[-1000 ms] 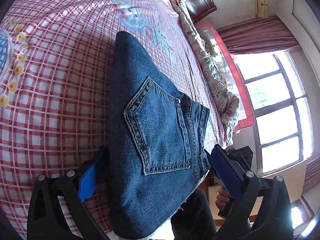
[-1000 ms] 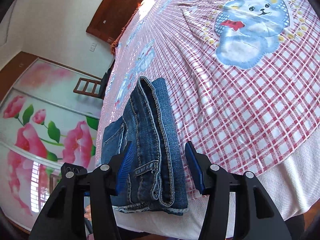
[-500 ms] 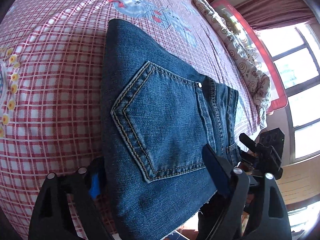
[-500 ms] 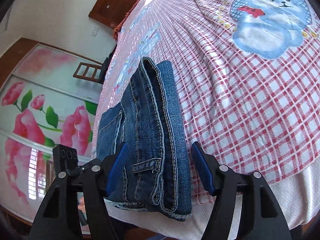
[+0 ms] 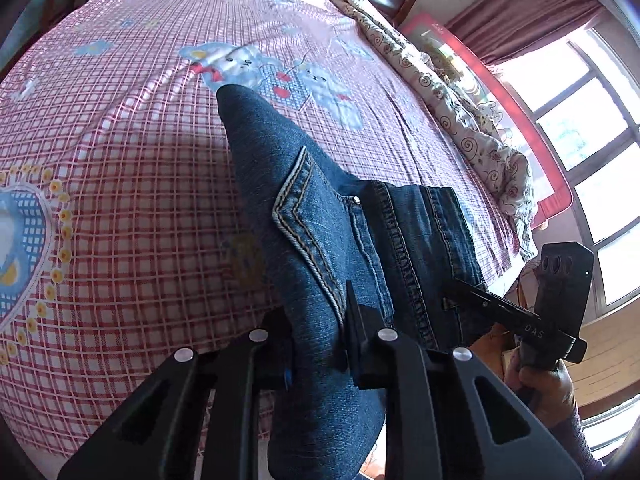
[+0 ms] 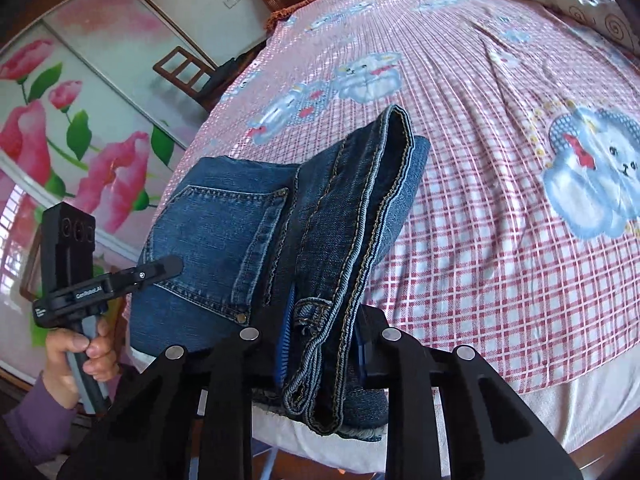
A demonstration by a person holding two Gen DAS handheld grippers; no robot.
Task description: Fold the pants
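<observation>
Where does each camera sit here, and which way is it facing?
Left wrist view: on the left tongs, looking down across the bed; tongs closing on the jeans; right tongs and right hand at the right.
Right wrist view: on the right tongs, closing on the jeans' seam edge; left tongs, left hand, purple sleeve.
Shared: jeans, bed, the opposite tongs.

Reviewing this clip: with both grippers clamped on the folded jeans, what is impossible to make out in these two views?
- Left wrist view: the left gripper is closing on the jeans; denim covers its pads.
- Left wrist view: the jeans' near edge is cut off by the frame bottom.
- Right wrist view: the right gripper is closing on the waistband; denim partly hides its pads.
- Both views: the jeans' underside against the bedsheet.
</observation>
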